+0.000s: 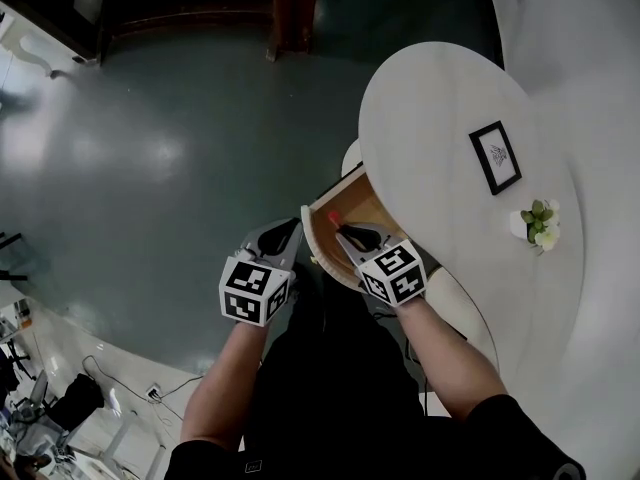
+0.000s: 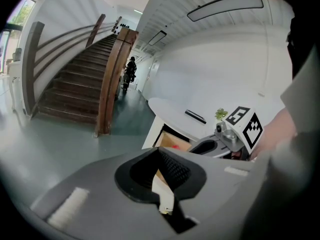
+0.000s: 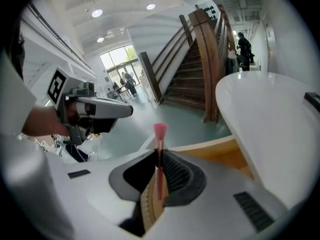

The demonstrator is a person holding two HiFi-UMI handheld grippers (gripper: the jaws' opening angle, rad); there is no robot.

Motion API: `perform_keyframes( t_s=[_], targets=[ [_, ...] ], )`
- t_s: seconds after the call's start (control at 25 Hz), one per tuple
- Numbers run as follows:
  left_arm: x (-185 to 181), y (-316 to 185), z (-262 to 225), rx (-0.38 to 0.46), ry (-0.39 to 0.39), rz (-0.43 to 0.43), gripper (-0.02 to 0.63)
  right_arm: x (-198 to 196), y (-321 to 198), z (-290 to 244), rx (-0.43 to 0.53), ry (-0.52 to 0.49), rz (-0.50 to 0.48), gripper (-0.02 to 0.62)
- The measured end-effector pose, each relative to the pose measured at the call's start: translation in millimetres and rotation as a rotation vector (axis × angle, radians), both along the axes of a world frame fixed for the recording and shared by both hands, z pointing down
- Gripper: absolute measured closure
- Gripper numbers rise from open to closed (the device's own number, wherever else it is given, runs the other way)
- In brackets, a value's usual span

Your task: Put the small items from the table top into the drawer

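My right gripper (image 1: 352, 234) hangs over the open wooden drawer (image 1: 322, 208) of the white table (image 1: 430, 118). It is shut on a thin pink stick with a wider pink tip (image 3: 160, 132), which pokes out past the closed jaws (image 3: 159, 159) above the drawer's wooden rim (image 3: 210, 146). The stick's red tip (image 1: 334, 218) shows over the drawer in the head view. My left gripper (image 1: 278, 238) is just left of the drawer front, shut with nothing held (image 2: 161, 170). From the left gripper view, the drawer (image 2: 170, 140) and the right gripper (image 2: 227, 136) lie ahead.
On the table top lie a black-framed picture (image 1: 495, 156) and a small potted plant (image 1: 538, 225). A wooden stair post (image 1: 290, 8) stands on the grey floor beyond the table. Cables and gear lie at the lower left (image 1: 60, 398).
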State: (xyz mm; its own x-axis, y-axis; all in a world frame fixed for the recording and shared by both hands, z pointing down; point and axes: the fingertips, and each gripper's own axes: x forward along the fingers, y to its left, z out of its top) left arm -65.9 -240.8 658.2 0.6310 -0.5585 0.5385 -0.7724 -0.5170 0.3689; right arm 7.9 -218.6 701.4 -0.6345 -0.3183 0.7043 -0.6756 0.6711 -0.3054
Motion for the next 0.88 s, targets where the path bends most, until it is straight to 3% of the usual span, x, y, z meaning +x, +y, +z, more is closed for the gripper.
perform_keyframes(
  t_s=[0.28,0.88],
  targets=[
    [9,2,18,-0.025,0.005,-0.017,0.595,10,12,49,-0.041,0.115,-0.057,0.541],
    [4,-3,30,-0.042,0.016,-0.034,0.595,20,-2,132,-0.128,0.261,-0.102,0.541]
  ],
)
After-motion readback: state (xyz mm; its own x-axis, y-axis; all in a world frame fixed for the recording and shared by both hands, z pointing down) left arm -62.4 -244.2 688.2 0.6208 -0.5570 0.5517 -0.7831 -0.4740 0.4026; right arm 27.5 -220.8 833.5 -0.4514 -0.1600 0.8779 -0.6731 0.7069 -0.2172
